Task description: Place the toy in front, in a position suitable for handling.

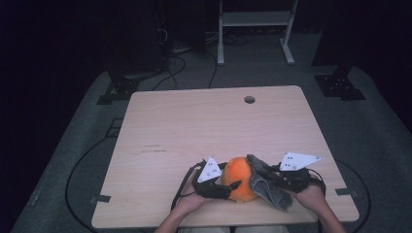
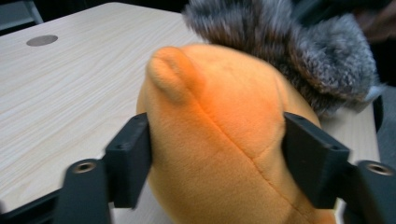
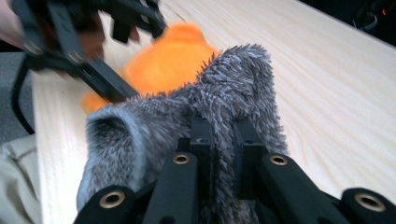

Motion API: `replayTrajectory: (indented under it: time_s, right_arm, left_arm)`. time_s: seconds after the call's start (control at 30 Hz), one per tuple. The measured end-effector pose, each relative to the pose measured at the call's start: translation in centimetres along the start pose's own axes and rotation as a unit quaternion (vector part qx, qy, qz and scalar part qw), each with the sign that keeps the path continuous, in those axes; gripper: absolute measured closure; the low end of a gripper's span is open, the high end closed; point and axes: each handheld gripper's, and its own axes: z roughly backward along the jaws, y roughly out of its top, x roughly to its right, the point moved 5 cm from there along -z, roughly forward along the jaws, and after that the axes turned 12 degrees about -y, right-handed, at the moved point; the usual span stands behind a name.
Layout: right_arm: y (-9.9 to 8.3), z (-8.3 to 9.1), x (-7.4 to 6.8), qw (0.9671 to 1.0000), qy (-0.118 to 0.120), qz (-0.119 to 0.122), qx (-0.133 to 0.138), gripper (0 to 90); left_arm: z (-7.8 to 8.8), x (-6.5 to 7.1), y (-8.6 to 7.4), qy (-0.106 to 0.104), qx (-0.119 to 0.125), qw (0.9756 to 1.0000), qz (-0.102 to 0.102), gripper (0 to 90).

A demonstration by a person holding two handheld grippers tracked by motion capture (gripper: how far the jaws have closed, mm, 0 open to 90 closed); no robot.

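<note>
Right at the bottom of the right gripper view, my right gripper [image 3: 223, 154] is pinched tight on a fold of the grey furry cloth [image 3: 187, 116], which drapes limp. Beyond it sits the orange plush toy [image 3: 168, 60], low centre of the high view near the table [image 1: 194, 121] front edge. My left gripper [image 2: 217, 154] straddles its round body, jaws half wide, pads at the sides without visibly pressing in. Both things look soft and light; I judge the plush squashes, so grip its middle, the cloth by a bunched fold
</note>
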Motion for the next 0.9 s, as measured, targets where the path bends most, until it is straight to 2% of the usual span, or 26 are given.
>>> replayTrajectory:
  time_s: [0.03, 0.07, 0.1, 0.13, 0.17, 0.2, 0.23, 0.27, 0.3, 0.33, 0.37, 0.4, 0.43, 0.47, 0.5, 0.53, 0.57, 0.6, 0.63, 0.67, 0.7, 0.73, 0.8, 0.83, 0.87, 0.9]
  right_arm:
    - [-0.2, 0.0, -0.2, 1.0, 0.005, -0.001, -0.001, 80.8]
    - [-0.2, 0.0, -0.2, 1.0, 0.005, -0.001, -0.001, 80.8]
    - [-0.1, 0.0, -0.7, 0.9999, 0.009, 0.005, 0.001, 80.7]
    - [-0.1, -0.1, -0.7, 0.9999, 0.01, 0.005, 0.0, 80.8]
    - [-0.1, -0.1, -0.7, 0.9999, 0.01, 0.005, 0.0, 80.8]
    - [-0.1, -0.1, -0.6, 1.0, 0.003, 0.006, -0.003, 80.8]
    - [-0.1, -0.1, -0.6, 1.0, 0.003, 0.006, -0.003, 80.8]
    - [0.3, 0.7, -0.3, 0.9999, -0.004, 0.002, 0.009, 80.9]
    - [0.7, 1.1, -0.2, 0.9997, -0.01, 0.004, 0.021, 80.9]
    - [0.7, 1.1, -0.2, 0.9997, -0.01, 0.004, 0.021, 80.9]
    - [2.1, 2.0, -0.5, 0.9984, -0.015, 0.01, 0.055, 81.0]
    - [2.6, 2.0, -0.9, 0.9978, -0.017, 0.02, 0.061, 81.0]
    - [2.8, 1.6, -1.4, 0.9978, -0.015, 0.028, 0.058, 81.0]
    - [2.7, 0.9, -1.7, 0.9981, -0.016, 0.038, 0.046, 81.0]
    - [2.7, 0.9, -1.7, 0.9981, -0.016, 0.038, 0.046, 81.0]
    - [1.7, -0.2, -1.4, 0.9985, -0.015, 0.04, 0.035, 80.9]
    - [1.5, -0.3, -0.9, 0.9989, -0.016, 0.03, 0.032, 80.9]
    - [1.2, -0.5, -0.3, 0.9993, -0.021, 0.017, 0.025, 81.0]
    - [0.9, -0.7, 0.1, 0.9996, -0.017, 0.003, 0.021, 81.0]
    - [0.8, -1.0, 0.0, 0.9996, -0.011, -0.01, 0.026, 81.2]
    - [0.8, -1.3, -0.3, 0.9995, -0.014, -0.012, 0.025, 81.4]
    - [0.9, -1.5, -0.8, 0.9997, -0.011, -0.005, 0.023, 81.5]
    - [1.3, -1.6, -1.6, 0.9997, -0.004, 0.01, 0.024, 81.4]
    - [1.3, -1.4, -1.6, 0.9996, -0.003, 0.018, 0.022, 81.4]
    - [1.1, -1.2, -1.2, 0.9997, 0.0, 0.01, 0.021, 81.3]
    - [0.8, -1.2, -0.6, 0.9997, -0.017, 0.011, 0.015, 81.3]
  left_arm:
    - [-0.1, -0.1, 0.2, -0.006, -0.003, 0.9996, 0.026, 16.8]
    - [-0.1, -0.1, 0.2, -0.006, -0.003, 0.9996, 0.026, 11.9]
    - [-0.7, -0.2, 0.1, -0.014, -0.02, 0.9984, 0.05, 11.1]
    - [-0.7, -0.2, 0.1, -0.014, -0.02, 0.9984, 0.05, 12.9]
    - [-1.0, -0.1, 0.1, -0.007, -0.025, 0.9989, 0.04, 12.9]
    - [-1.0, 0.0, 0.2, -0.001, -0.021, 0.9995, 0.023, 29.5]
    - [-0.9, 0.0, 0.4, 0.002, -0.019, 0.9998, 0.012, 29.5]
    - [-0.7, 0.2, 0.8, 0.007, -0.009, 0.9998, -0.016, 38.5]
    - [-0.6, 0.3, 1.2, 0.01, -0.002, 0.9993, -0.037, 39.6]
    - [-0.5, 0.4, 1.6, 0.019, 0.003, 0.9975, -0.069, 39.6]
    - [-0.9, 0.6, 2.0, 0.031, -0.008, 0.9908, -0.132, 39.4]
    - [-1.2, 0.7, 1.9, 0.026, -0.019, 0.988, -0.151, 39.1]
    - [-1.2, 0.7, 1.9, 0.026, -0.019, 0.988, -0.151, 38.8]
    - [-1.5, 0.4, 1.4, 0.03, -0.039, 0.9858, -0.161, 38.7]
    - [-1.5, 0.4, 1.4, 0.03, -0.039, 0.9858, -0.161, 38.7]
    - [-1.4, 0.2, 1.1, 0.033, -0.044, 0.9846, -0.166, 38.8]
    - [-1.1, 0.1, 0.9, 0.034, -0.04, 0.9859, -0.159, 38.6]
    - [-0.7, -0.4, 0.5, 0.025, -0.026, 0.9917, -0.123, 36.6]
    - [-0.5, -0.7, 0.7, 0.018, -0.022, 0.9951, -0.095, 30.5]
    - [-0.5, -1.0, 0.9, 0.01, -0.015, 0.9986, -0.049, 21.3]
    - [-0.3, -1.3, 1.2, 0.003, -0.004, 0.9999, -0.009, 16.5]
    - [-0.2, -1.4, 1.1, 0.007, -0.002, 1.0, 0.005, 16.5]
    - [0.0, -1.3, 0.7, 0.015, -0.012, 0.9991, -0.037, 27.9]
    - [0.1, -1.2, 0.5, 0.013, -0.014, 0.9987, -0.046, 32.6]
    - [0.1, -1.1, 0.5, 0.019, -0.018, 0.9981, -0.056, 35.6]
    - [0.1, -1.1, 0.5, 0.019, -0.018, 0.9981, -0.056, 37.7]
